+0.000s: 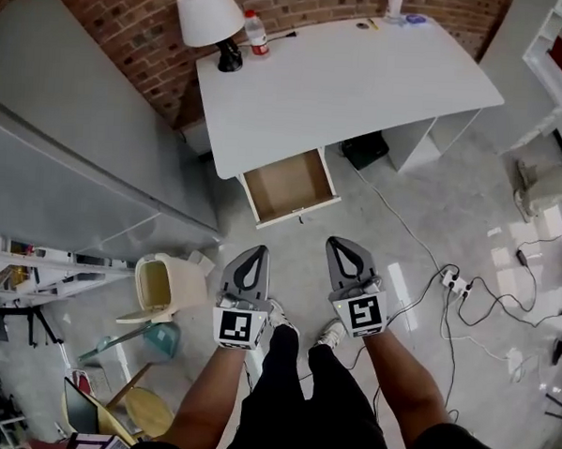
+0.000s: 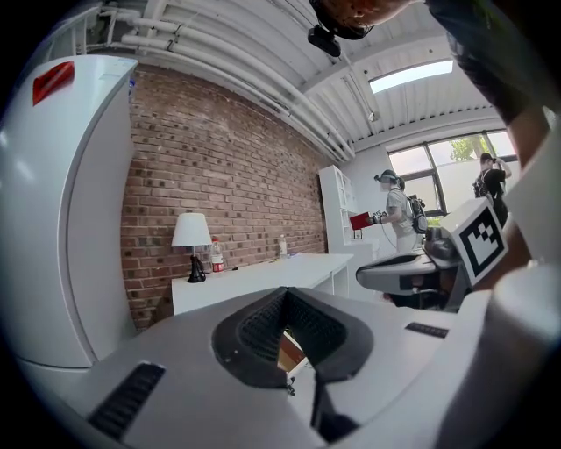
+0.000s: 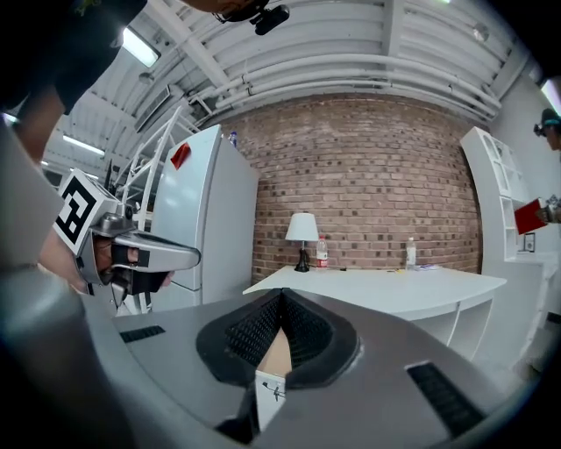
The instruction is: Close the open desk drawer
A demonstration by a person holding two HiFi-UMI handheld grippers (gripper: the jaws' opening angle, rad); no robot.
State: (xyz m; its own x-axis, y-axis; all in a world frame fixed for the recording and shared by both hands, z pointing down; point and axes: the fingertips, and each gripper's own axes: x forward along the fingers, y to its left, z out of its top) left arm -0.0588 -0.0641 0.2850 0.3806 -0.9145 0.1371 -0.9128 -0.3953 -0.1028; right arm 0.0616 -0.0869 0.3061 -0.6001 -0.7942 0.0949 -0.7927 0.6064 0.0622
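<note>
White drawer [image 1: 291,184] stands open under the worktop [image 1: 345,81]. Both left claw [image 1: 254,257] and right claw [image 1: 339,247] are closed, empty, well short. Risk: an off-centre push could skew and jam it.

Desk drawer [image 1: 290,187]: open, drawn far out from under the white desk [image 1: 364,82], at the 7 o'clock corner of its top. Shallow white box, bare light-brown bottom showing. White front panel facing 6 o'clock, small dark pull at its middle. Level, a little skewed in the head view. In the right gripper view, low at 6 o'clock: brown inside, white front.
</note>
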